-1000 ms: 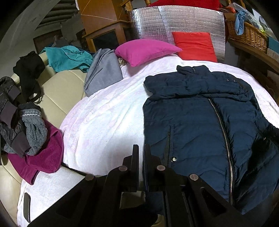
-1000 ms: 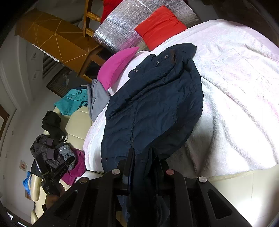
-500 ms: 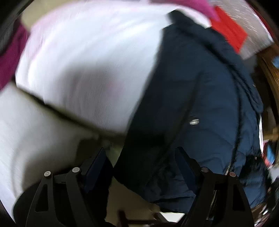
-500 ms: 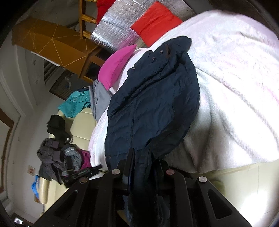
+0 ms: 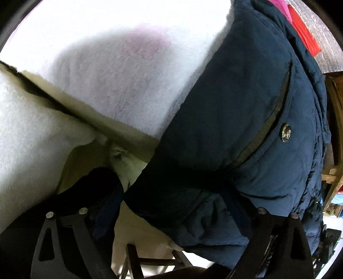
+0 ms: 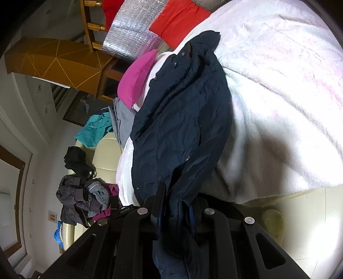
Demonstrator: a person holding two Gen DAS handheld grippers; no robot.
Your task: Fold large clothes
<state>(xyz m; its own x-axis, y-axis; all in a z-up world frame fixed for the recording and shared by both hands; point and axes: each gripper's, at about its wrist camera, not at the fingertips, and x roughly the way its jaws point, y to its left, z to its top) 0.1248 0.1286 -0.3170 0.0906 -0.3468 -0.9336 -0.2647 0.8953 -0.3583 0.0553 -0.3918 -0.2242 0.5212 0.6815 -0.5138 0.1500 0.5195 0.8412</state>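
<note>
Left wrist view, itemised left to right. White fleece blanket (image 5: 120,85): covered the bed, its edge hanging over the cream side. Left gripper (image 5: 171,201): pointed steeply down, jaws wide apart and opening; the navy jacket's hem lay between the 2 fingers, neither pad seen pressing on it. Navy padded jacket (image 5: 246,120): spread on the blanket, hem overhanging the near edge, pocket slit with snap button (image 5: 284,133) facing up.

Right wrist view, left to right. Pile of grey and magenta clothes (image 6: 85,197): on the cream sofa, well apart from the jacket. Pink cushion (image 6: 137,79) and red cushion (image 6: 180,19): beyond the collar. Navy padded jacket (image 6: 182,120): long axis ran from the hem at the near edge away to the collar near the cushions. Right gripper (image 6: 178,206): nearly closed, clamped on a fold of the hem.

Step in hand, as judged: taking hold of the hem at both corners before the first fold. Next move would call for closing the left jaws on the hem fabric, then lifting both corners together toward the collar.
</note>
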